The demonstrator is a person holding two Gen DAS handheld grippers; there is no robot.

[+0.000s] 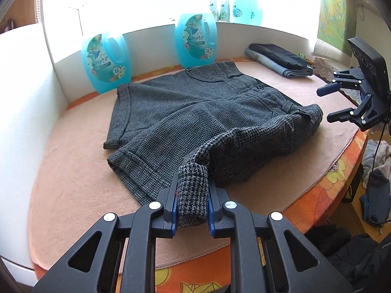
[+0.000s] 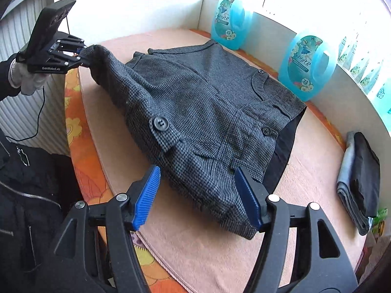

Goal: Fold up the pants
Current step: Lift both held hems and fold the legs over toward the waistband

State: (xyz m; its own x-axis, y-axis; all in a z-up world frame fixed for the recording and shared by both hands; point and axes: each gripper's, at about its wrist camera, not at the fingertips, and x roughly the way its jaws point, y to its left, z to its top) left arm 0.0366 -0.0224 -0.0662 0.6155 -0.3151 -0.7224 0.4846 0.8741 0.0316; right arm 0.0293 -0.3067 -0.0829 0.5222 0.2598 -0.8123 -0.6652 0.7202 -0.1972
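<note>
The grey checked shorts (image 1: 195,112) are lying spread across the beige towel (image 1: 73,171) that is covering the orange floral table (image 1: 325,195), with one cuffed corner being lifted off the towel at the near edge. The left gripper (image 1: 191,202) is clenching that rolled cuff, its two blue-padded fingers (image 1: 174,207) pressing in on either side of the bunched fabric; in the right wrist view the same left gripper (image 2: 81,53) is pulling the fabric up and away from the table. The right gripper (image 2: 198,197) is standing wide open, its ribbed blue pads (image 2: 146,199) sitting well apart with the waistband corner of the shorts lying between them; whether either pad is touching the cloth cannot be told. Two blue detergent bottles (image 1: 107,63) are standing against the white wall behind the shorts, and a folded stack of clothes (image 1: 281,59) is resting further along the towel.
</note>
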